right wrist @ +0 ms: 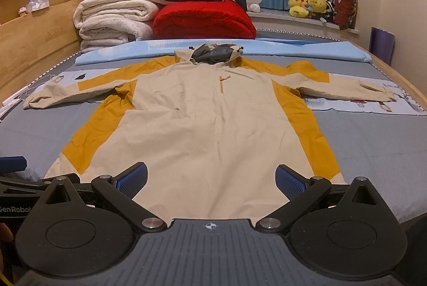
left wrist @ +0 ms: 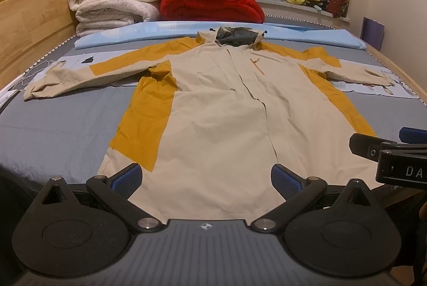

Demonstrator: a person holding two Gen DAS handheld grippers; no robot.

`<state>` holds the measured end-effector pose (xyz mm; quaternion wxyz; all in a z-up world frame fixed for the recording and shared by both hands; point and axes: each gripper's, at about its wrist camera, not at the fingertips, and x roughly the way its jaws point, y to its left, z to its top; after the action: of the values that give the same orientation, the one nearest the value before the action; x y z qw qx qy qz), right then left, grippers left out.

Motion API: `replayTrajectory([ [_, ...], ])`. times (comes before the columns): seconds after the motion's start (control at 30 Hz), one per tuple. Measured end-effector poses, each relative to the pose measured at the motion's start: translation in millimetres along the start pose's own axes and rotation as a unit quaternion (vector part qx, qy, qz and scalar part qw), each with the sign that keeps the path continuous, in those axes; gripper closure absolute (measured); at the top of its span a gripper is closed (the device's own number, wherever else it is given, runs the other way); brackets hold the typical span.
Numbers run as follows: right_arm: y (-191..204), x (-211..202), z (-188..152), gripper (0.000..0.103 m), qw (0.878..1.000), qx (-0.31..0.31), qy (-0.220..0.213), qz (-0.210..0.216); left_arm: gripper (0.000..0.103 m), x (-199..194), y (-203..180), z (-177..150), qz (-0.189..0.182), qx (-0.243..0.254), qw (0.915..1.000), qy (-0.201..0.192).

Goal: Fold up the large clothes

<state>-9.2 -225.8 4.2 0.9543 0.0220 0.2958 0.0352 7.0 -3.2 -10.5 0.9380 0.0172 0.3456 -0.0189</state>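
Wide-spread left gripper (left wrist: pixel 206 179), ribbed blue pads, creased beige-mustard jacket (left wrist: pixel 213 110) flat

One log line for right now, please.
stage: pre-fold | jacket: flat on bed, sleeves spread | left tongs: open | right tongs: open

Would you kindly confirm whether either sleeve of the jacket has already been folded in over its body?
No, the jacket lies flat with both sleeves spread outward on the bed.
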Motion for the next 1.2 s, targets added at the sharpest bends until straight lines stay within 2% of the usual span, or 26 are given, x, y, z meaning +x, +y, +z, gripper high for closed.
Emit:
replayTrajectory([
  [1.2, -1.3, -0.6, 0.9, 0.002, 1.0, -0.006, 0.001, -0.003, 0.0, 1.3, -0.6, -1.3, -0.001, -0.001, 1.0, 0.002],
])
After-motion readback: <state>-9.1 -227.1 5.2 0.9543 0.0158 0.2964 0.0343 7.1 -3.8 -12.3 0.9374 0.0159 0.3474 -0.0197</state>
